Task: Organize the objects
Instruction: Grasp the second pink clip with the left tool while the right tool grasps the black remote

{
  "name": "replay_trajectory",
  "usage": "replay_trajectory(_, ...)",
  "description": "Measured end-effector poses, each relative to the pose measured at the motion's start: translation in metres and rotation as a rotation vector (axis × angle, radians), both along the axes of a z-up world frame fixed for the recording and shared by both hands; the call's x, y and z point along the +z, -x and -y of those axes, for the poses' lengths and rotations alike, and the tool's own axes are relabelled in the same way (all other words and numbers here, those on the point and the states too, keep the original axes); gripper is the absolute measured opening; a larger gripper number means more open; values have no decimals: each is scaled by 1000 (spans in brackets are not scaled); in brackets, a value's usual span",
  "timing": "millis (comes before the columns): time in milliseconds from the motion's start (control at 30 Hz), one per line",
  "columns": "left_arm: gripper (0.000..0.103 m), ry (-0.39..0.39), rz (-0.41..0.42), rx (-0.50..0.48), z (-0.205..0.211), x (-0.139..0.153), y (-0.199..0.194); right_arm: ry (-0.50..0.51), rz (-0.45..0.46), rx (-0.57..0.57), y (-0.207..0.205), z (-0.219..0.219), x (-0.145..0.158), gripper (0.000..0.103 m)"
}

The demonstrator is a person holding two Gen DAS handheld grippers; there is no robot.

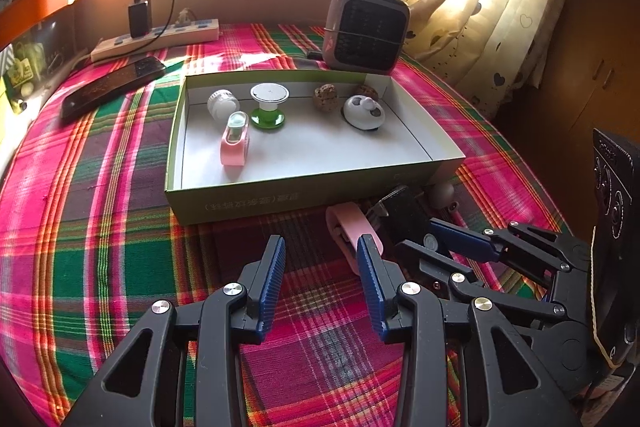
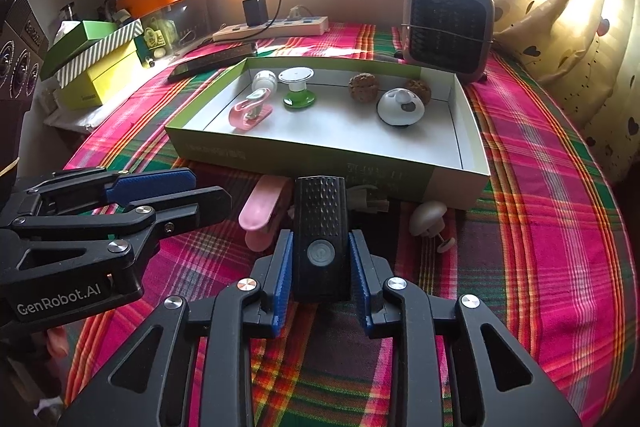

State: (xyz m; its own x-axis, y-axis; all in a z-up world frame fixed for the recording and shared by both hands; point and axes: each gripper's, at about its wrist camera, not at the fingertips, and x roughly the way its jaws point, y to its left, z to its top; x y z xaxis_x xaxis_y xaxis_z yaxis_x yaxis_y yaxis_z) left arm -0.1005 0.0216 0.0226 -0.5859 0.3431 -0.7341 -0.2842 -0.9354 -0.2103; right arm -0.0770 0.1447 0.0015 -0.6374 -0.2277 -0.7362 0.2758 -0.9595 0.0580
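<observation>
Here the right gripper [image 2: 320,267] has its blue pads [image 2: 282,275] pressed against both sides of a black remote [image 2: 319,227], which points away from the camera toward the box [image 2: 448,183], its round button facing up between the fingers. The left gripper [image 1: 322,283] stands wide apart with nothing between its pads; in its own view the right-hand pad [image 1: 370,279] overlaps the near end of a pink clip [image 1: 352,227] lying on the plaid cloth [image 1: 100,227], though whether they touch cannot be told. The clip lies just left of the remote, close before the box's front wall. A white knob [image 2: 426,217] lies on the cloth to the right of the remote, also near that wall. Inside the box lie a second pink clip [image 1: 235,143], a white cap [image 1: 222,103], a green-based spool [image 1: 269,105], two brown balls [image 1: 326,98] and a white dome [image 1: 363,111]. Behind the box stands a small heater [image 1: 366,29], with a power strip [image 1: 156,39] at the left.
</observation>
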Motion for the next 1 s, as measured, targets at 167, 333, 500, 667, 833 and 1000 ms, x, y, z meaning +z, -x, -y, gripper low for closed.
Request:
replay_trajectory(167,39,-10,8,-23,-7,0,0,2,-10,-5,-5,-6,2,28)
replay_trajectory(333,40,18,17,-42,-16,-2,3,2,-10,-21,-12,-14,4,28)
replay_trajectory(500,40,44,27,-52,-25,-6,7,4,-14,-36,-17,-20,5,28)
replay_trajectory(667,40,59,34,-46,-29,-11,11,2,-12,-47,-19,-25,3,28)
replay_trajectory(833,40,74,27,-27,-27,-12,15,-3,2,-49,-19,-28,-1,28)
replay_trajectory(1000,40,88,21,-5,-21,-11,16,-13,5,-56,-20,-32,-1,28)
